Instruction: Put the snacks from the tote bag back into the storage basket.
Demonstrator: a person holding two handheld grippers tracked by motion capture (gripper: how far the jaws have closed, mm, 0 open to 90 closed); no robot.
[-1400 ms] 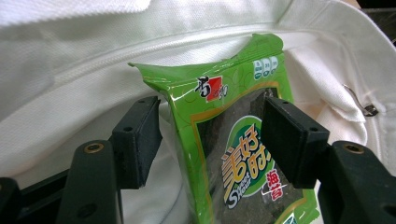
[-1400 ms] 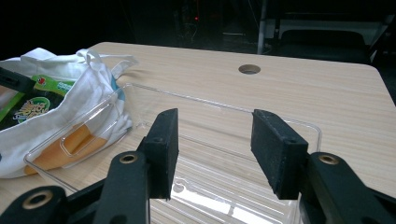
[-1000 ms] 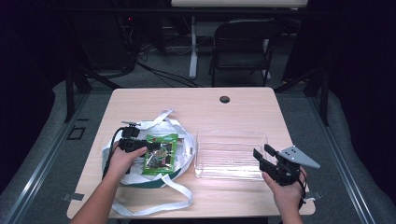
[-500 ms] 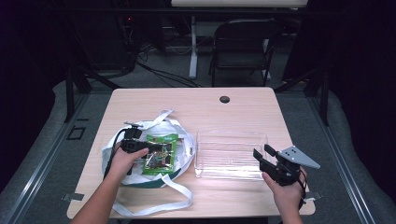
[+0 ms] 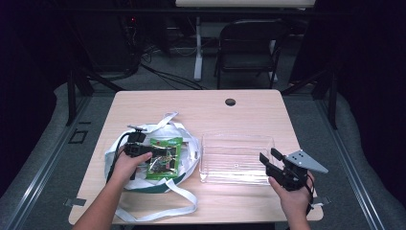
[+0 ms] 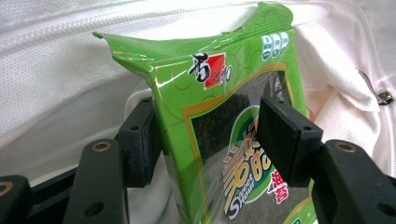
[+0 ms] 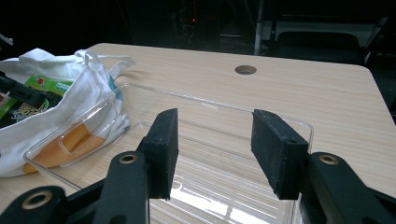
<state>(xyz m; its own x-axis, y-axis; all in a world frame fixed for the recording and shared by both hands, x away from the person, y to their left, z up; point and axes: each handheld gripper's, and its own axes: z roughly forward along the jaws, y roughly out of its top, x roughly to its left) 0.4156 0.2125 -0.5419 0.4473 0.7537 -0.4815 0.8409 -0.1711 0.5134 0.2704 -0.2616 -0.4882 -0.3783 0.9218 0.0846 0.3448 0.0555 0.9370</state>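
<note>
A green seaweed snack packet stands between the jaws of my left gripper, one pad against its side and the other on its printed face. Its top edge is buckled. In the high view the left gripper reaches over a white cloth bag with long straps, where the packet rests. My right gripper is open at the near right corner of a clear plastic tray. In the right gripper view its jaws hold nothing over the tray rim.
The bag lies just left of the tray, its straps trailing toward the table's front edge. A round cable hole sits near the far edge. A folding chair stands beyond the table on the dark floor.
My left gripper has shifted a little at the bag, staying on the packet. The right gripper and the tray have not moved.
</note>
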